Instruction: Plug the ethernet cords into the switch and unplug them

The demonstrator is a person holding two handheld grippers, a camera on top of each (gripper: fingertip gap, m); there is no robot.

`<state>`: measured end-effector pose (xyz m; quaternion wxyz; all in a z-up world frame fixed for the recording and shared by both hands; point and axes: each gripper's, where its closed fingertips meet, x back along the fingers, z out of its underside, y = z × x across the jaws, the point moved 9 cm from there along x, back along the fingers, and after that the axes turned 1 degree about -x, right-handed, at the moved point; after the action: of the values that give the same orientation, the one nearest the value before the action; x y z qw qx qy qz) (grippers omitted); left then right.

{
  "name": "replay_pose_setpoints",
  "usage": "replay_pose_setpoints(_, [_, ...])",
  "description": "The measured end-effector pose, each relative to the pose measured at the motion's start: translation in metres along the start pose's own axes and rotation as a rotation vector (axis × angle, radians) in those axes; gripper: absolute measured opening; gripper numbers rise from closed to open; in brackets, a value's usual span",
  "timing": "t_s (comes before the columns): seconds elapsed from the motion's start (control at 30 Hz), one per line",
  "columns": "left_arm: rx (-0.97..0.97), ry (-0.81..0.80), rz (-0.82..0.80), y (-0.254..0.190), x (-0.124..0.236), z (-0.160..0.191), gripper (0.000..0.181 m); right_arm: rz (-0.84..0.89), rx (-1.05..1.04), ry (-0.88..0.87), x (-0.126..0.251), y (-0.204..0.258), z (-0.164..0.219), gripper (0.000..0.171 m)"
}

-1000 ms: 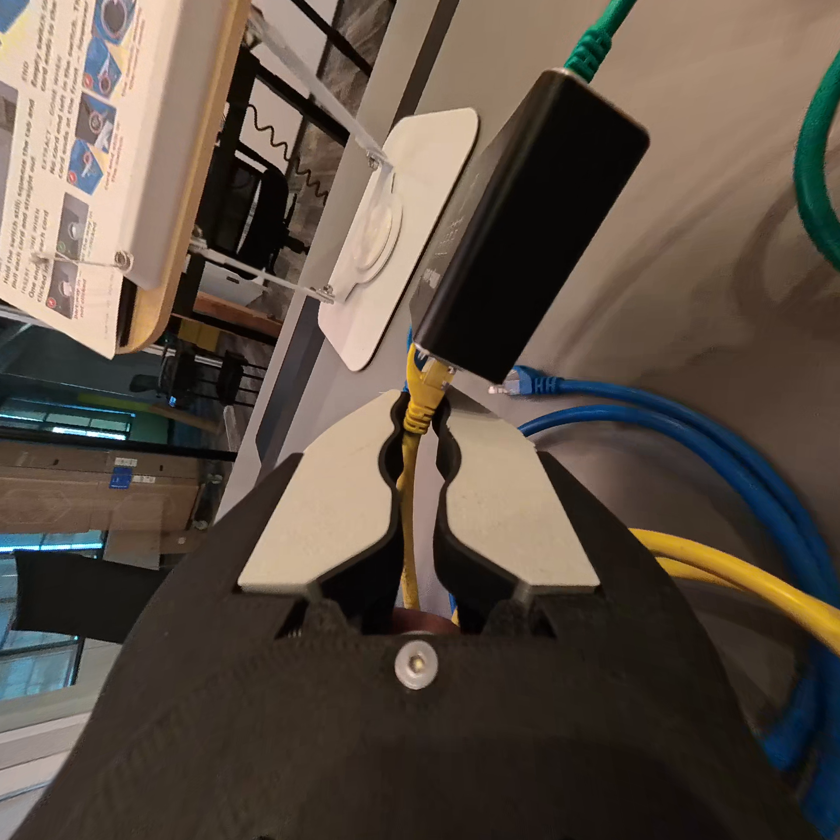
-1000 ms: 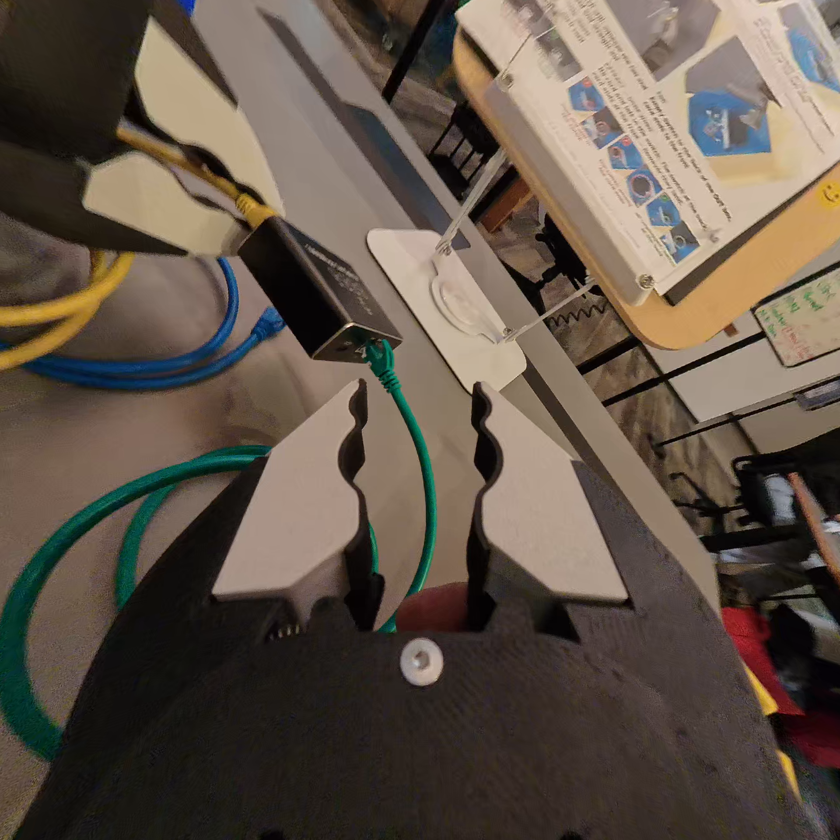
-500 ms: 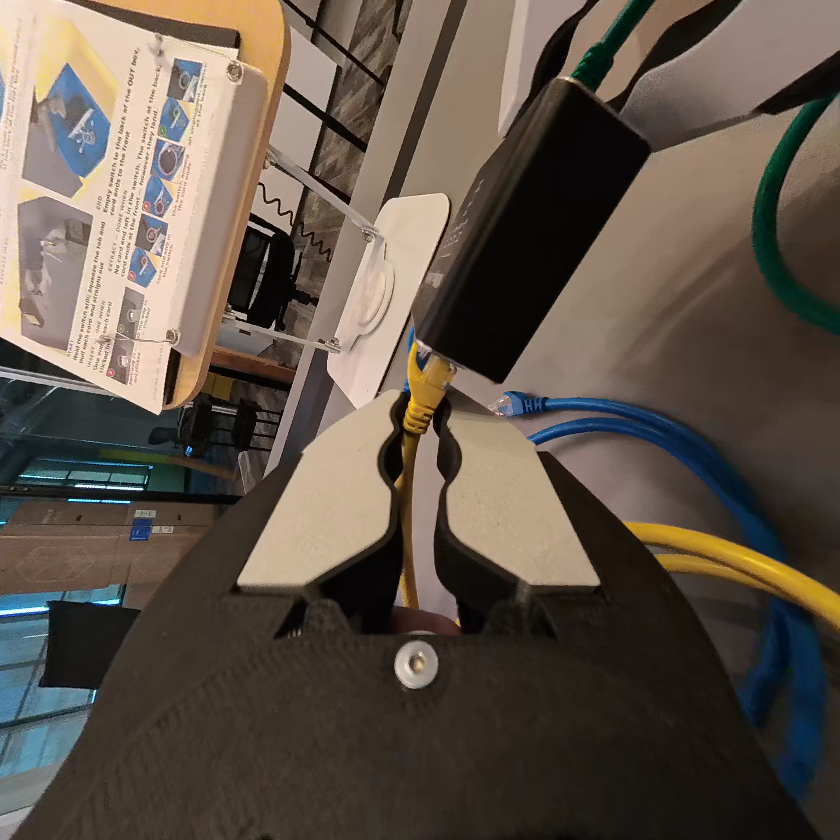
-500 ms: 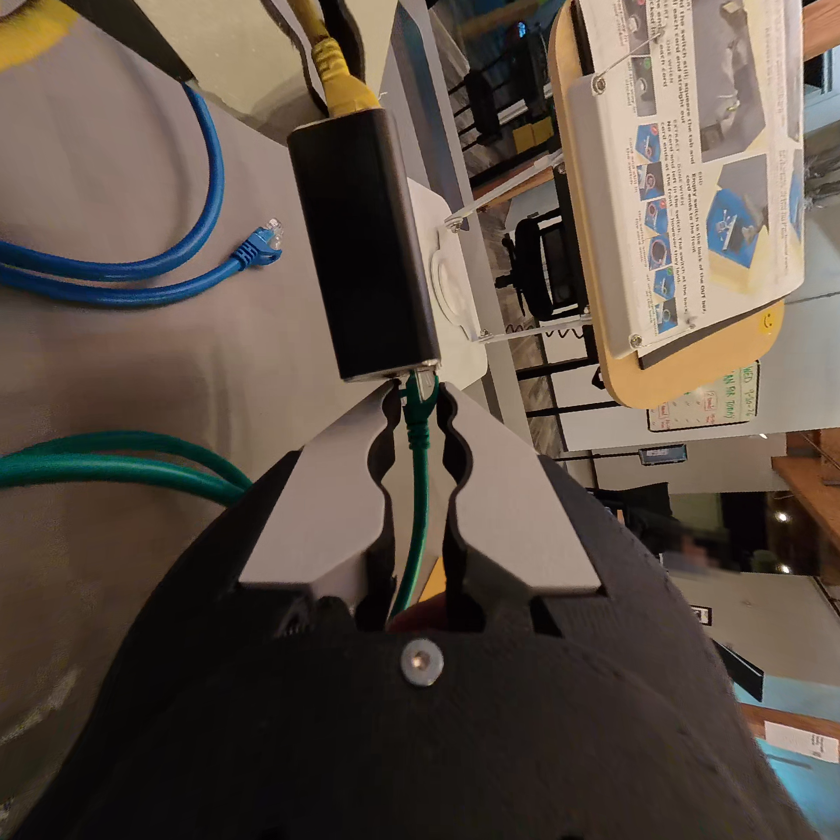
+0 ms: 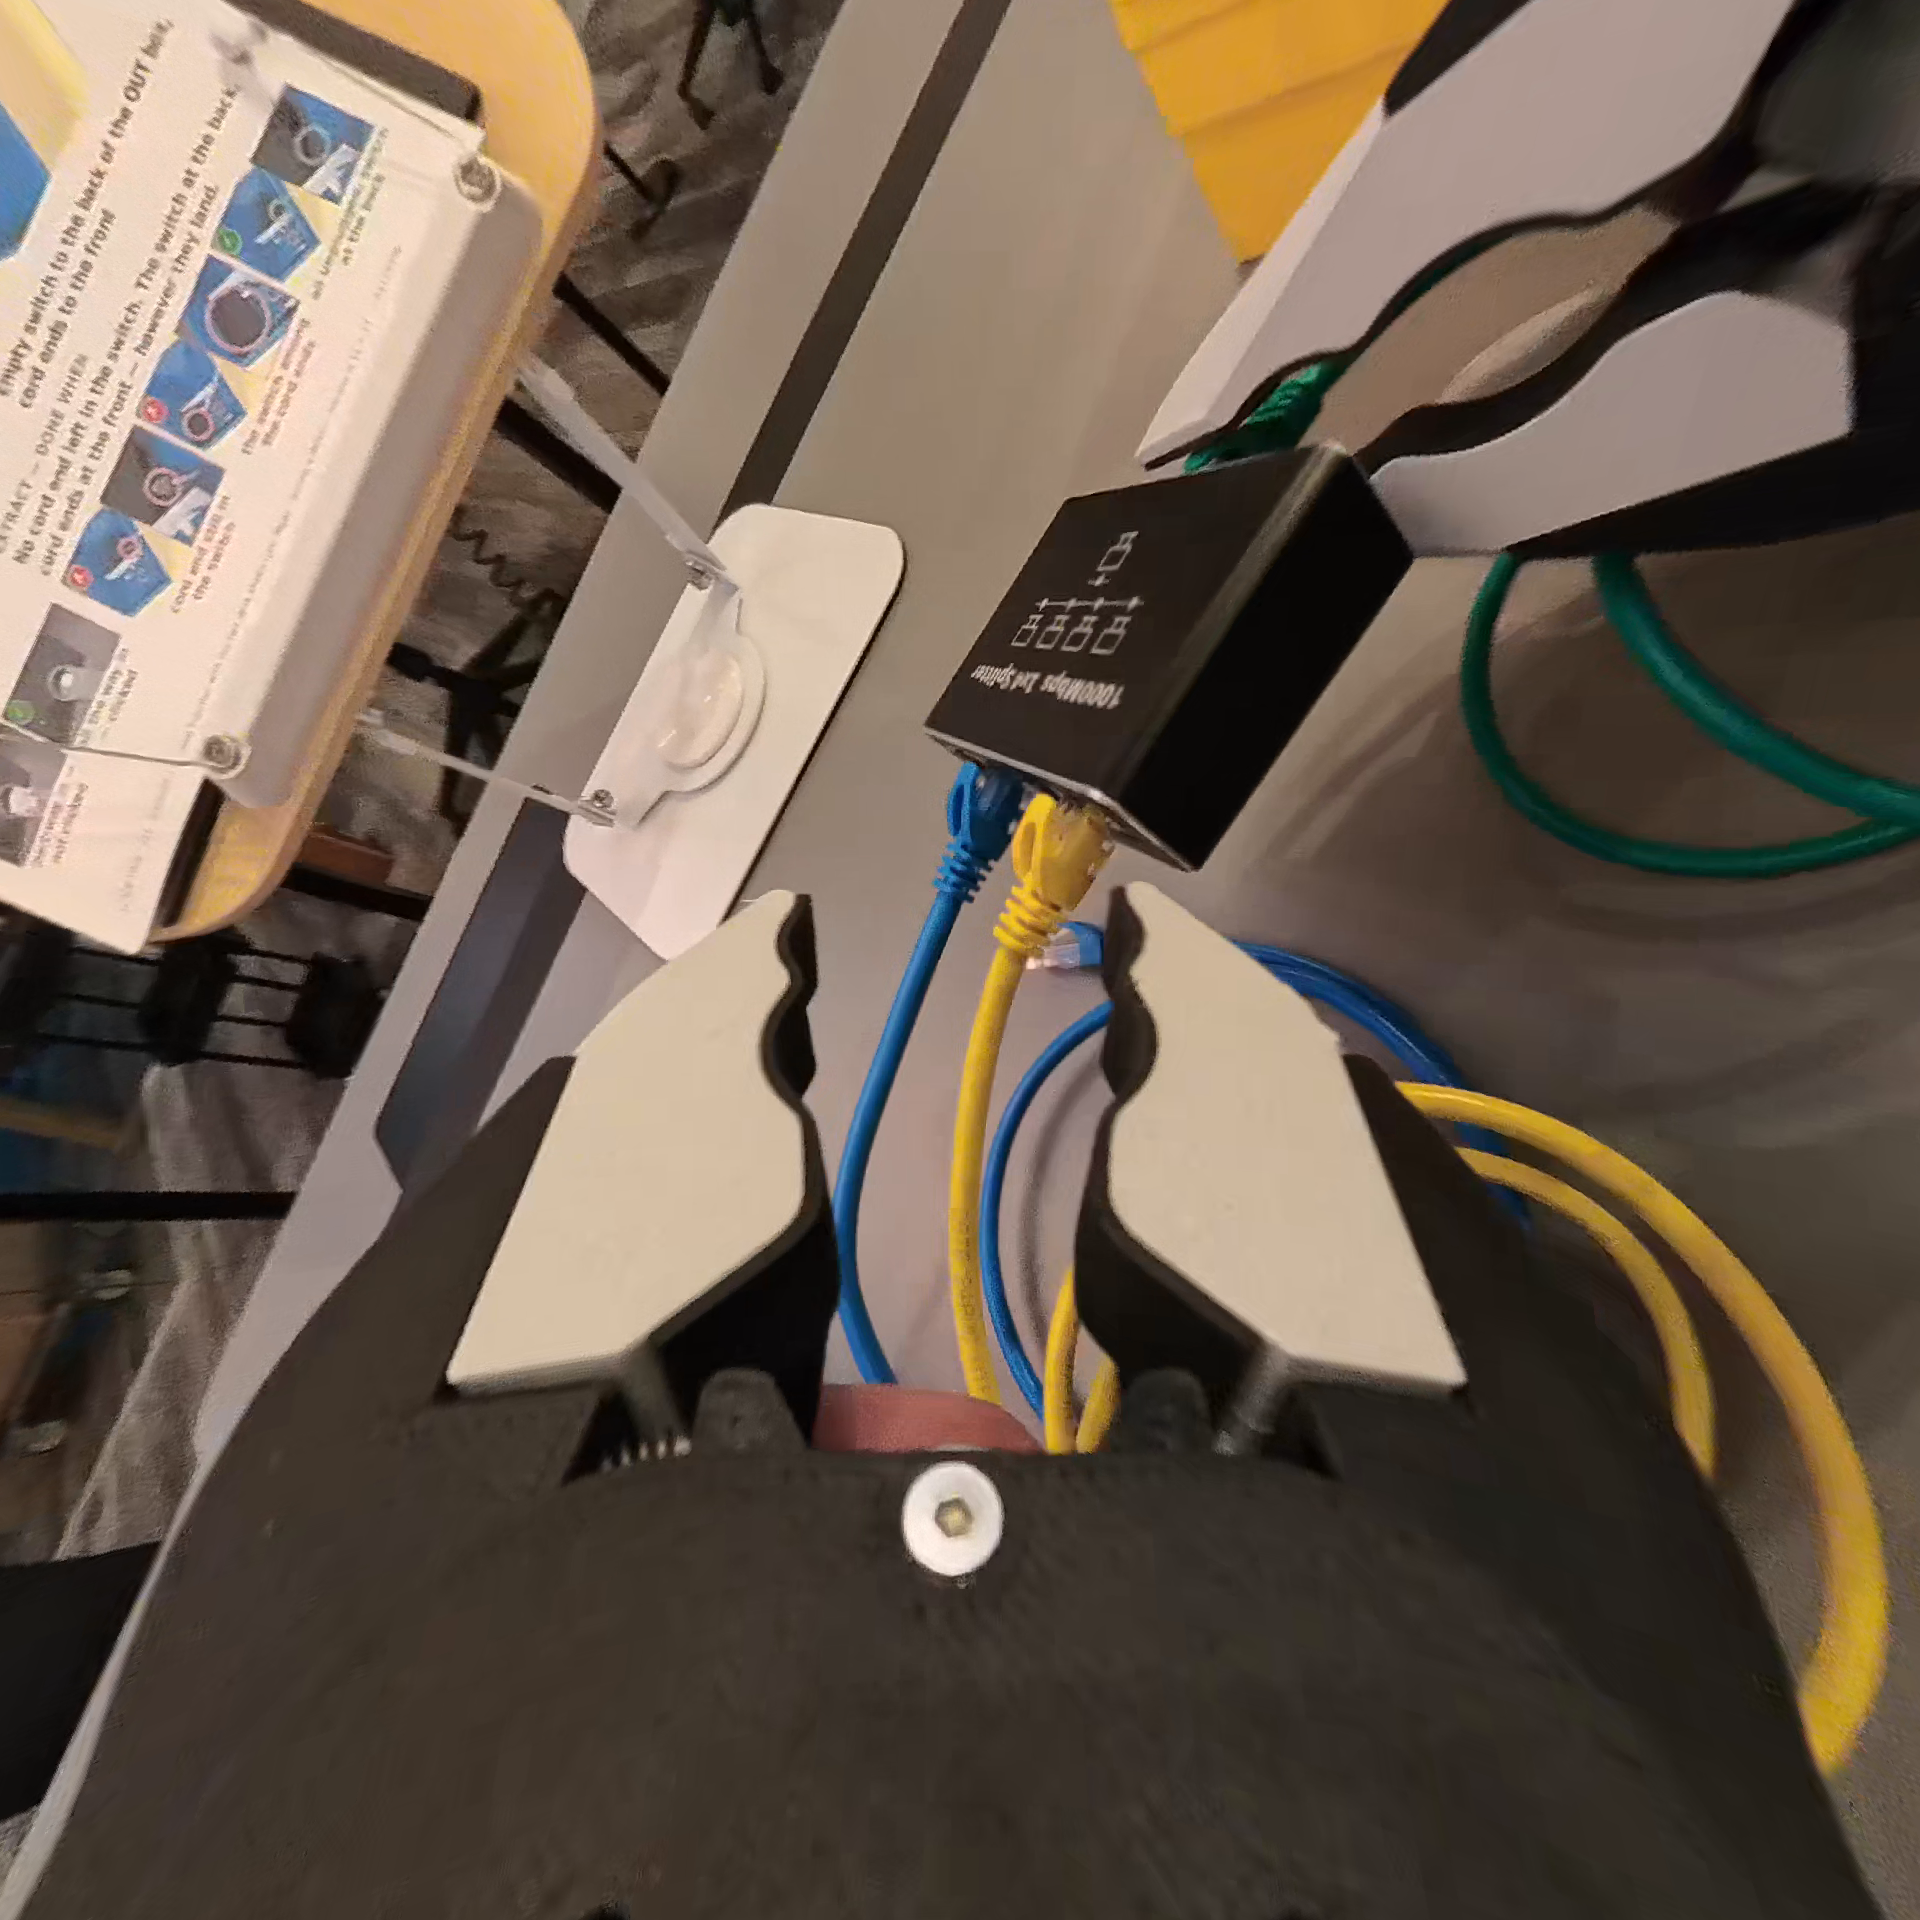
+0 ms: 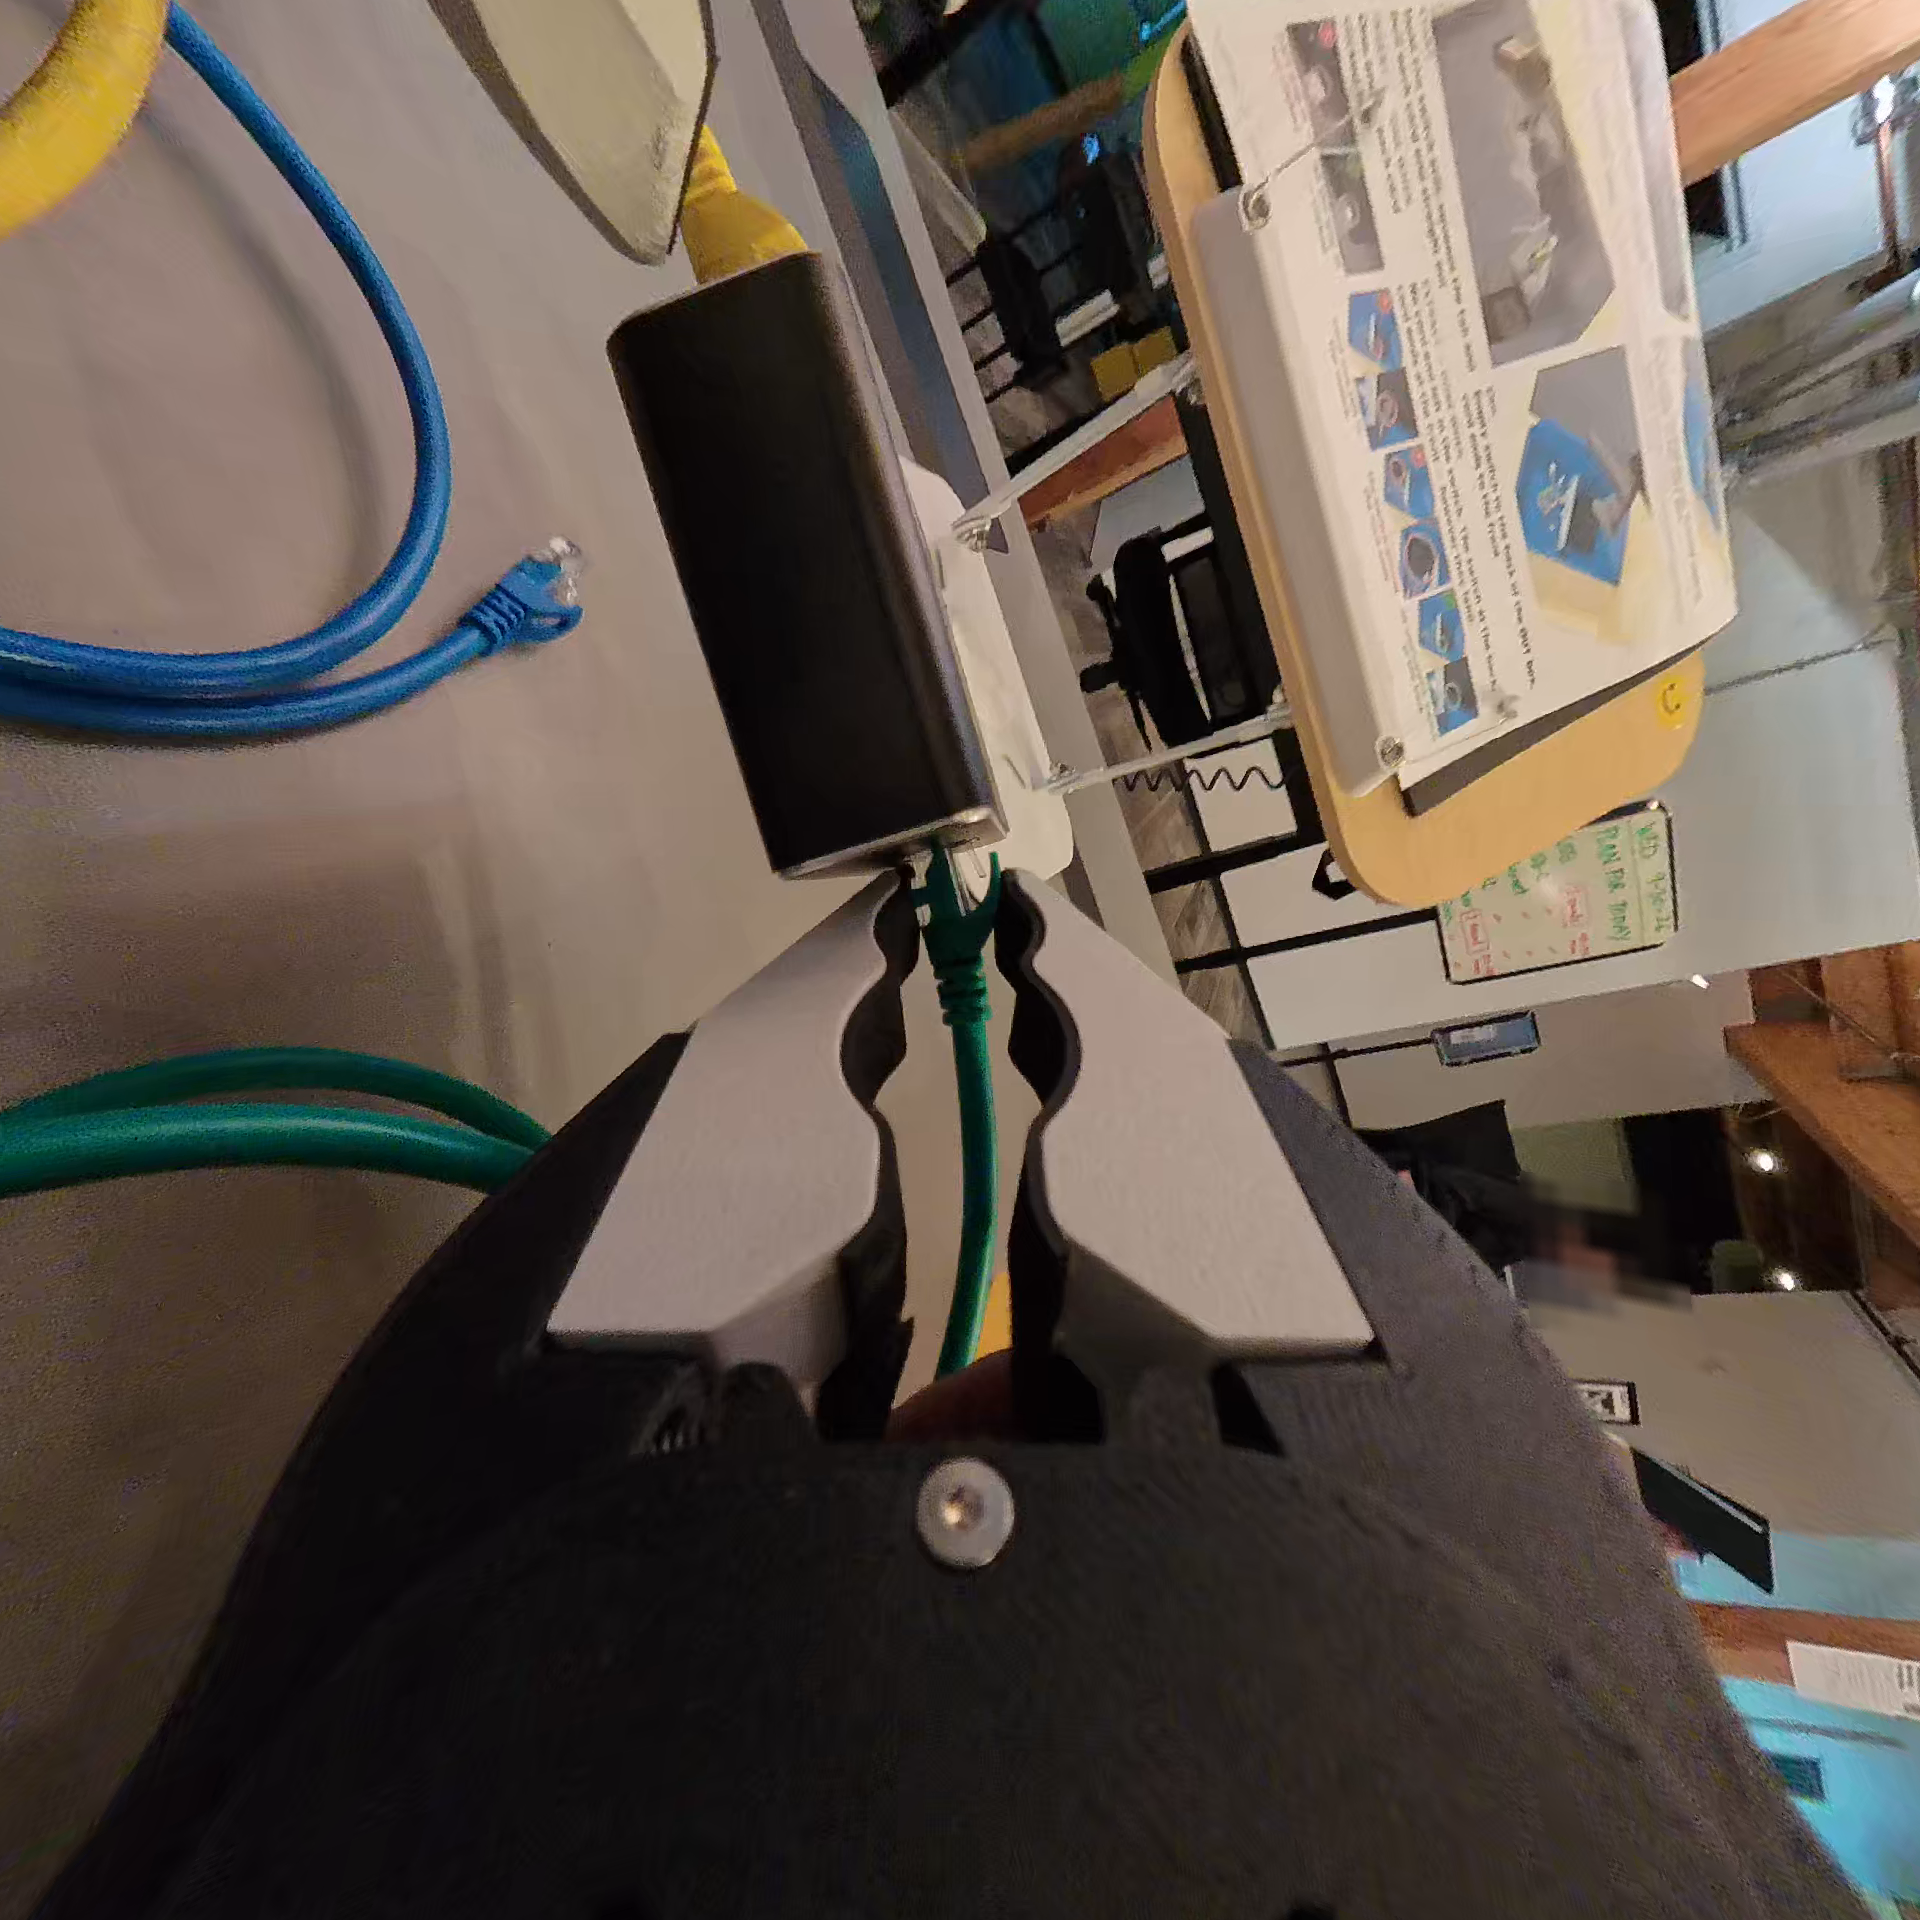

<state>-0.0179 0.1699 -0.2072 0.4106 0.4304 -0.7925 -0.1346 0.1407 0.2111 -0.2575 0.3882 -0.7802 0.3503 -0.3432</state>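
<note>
The black switch (image 5: 1164, 665) has a yellow plug (image 5: 1060, 842) and a blue plug (image 5: 977, 810) seated in its near end. My left gripper (image 5: 961, 914) is open just behind them, with both cords running between its fingers. My right gripper (image 6: 951, 899) is shut on the green plug (image 6: 951, 914), which sits in the other end of the switch (image 6: 800, 561). A second blue plug (image 6: 530, 597) lies loose on the grey table (image 6: 312, 831). I cannot tell whether the switch rests on the table.
A white stand base (image 5: 727, 717) carries a tilted instruction sheet (image 5: 208, 416) near the table's edge, left of the switch. Loops of green cord (image 5: 1662, 790), yellow cord (image 5: 1662, 1247) and blue cord (image 6: 312, 665) lie on the table around the switch. There is about 10 cm between the tips of the two grippers.
My right gripper moved in and shut on the green plug. My left gripper has opened, let go of the yellow plug and drawn back a little. The switch has turned.
</note>
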Motion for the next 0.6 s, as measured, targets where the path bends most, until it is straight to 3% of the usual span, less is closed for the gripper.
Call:
replay_pose_setpoints(0.2, [0.145, -0.018, 0.223, 0.01, 0.02, -0.012, 0.099, 0.033, 0.07, -0.086, 0.008, 0.001, -0.009, 0.012])
replay_pose_setpoints(0.47, [0.073, 0.009, 0.384, 0.012, 0.013, -0.015, 0.118, 0.037, 0.162, -0.179, 0.016, 0.007, -0.025, 0.012])
replay_pose_setpoints(0.6, [-0.075, 0.076, 0.494, 0.006, 0.0, -0.023, 0.122, 0.039, 0.206, -0.201, 0.017, 0.012, -0.034, 0.012])
